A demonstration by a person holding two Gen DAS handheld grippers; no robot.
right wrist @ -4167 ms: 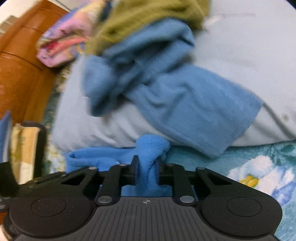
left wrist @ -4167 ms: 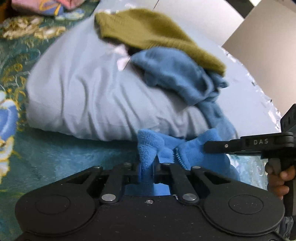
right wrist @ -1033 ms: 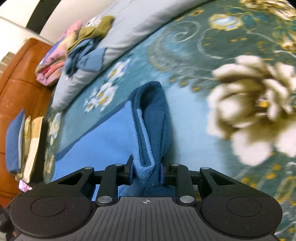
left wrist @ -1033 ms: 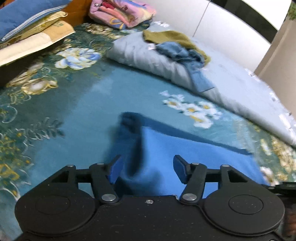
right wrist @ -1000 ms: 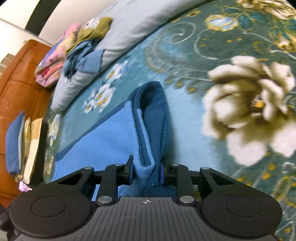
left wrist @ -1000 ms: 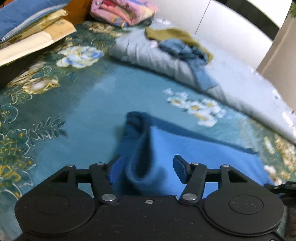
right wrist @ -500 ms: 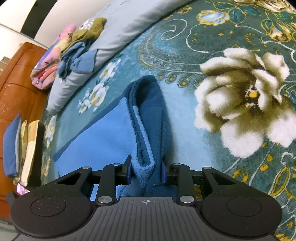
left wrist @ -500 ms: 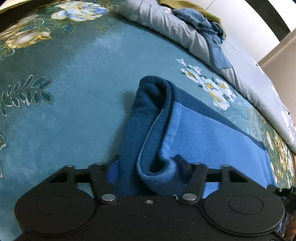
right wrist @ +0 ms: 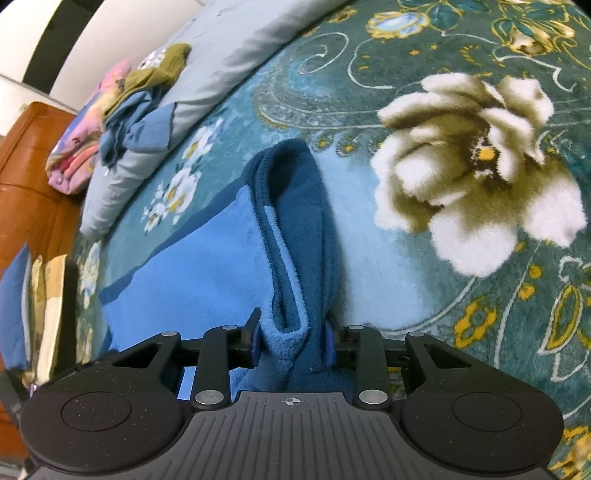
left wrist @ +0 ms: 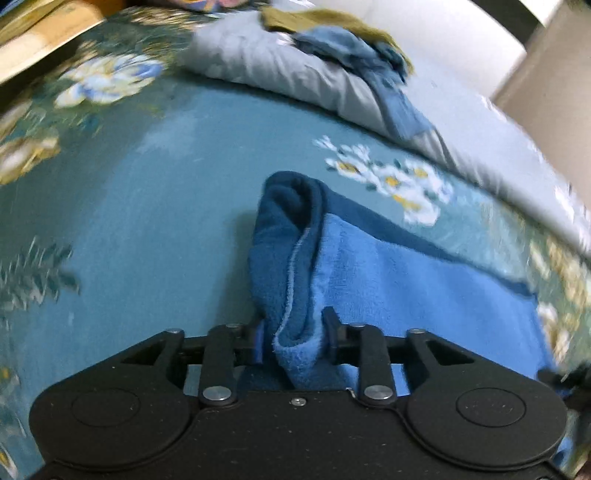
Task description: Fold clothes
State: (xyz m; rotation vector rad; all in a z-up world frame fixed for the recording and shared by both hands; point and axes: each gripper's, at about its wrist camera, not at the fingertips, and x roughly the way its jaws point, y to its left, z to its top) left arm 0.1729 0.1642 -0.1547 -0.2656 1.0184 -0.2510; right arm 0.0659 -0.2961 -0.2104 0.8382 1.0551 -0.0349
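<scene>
Since a second ago the left gripper (left wrist: pixel 293 334) has closed — its jaws, then spread wide on either side of the cloth, now pinch a bunched corner of the blue fleece garment (left wrist: pixel 406 295). Four seconds back both grippers held the fleece up against the grey pillow; now it lies spread on the bed. The right gripper (right wrist: pixel 293 338) has kept its hold throughout, jaws clenched on the opposite corner of the fleece (right wrist: pixel 199 273).

The fleece lies flat on the teal floral bedspread (left wrist: pixel 147 221), its long axis running across from one gripper to the other, so each camera looks along a short end. At each gripped end the cloth is gathered into an upright ridge that points away from the camera toward the pillows. It is two-toned: a bright blue plush face on top, with a darker navy face showing along the far edge and on the outside of the ridges, and a pale stitched hem running up each ridge. The flat part looks smooth, with no large wrinkles.

Beyond it, well apart, a grey pillow (left wrist: pixel 280 74) carries a crumpled dusty-blue garment (left wrist: pixel 354 48) and an olive-green garment (left wrist: pixel 321 18). In the right wrist view a pink patterned bundle (right wrist: pixel 79 147) lies beside a brown wooden headboard (right wrist: pixel 29 184).
</scene>
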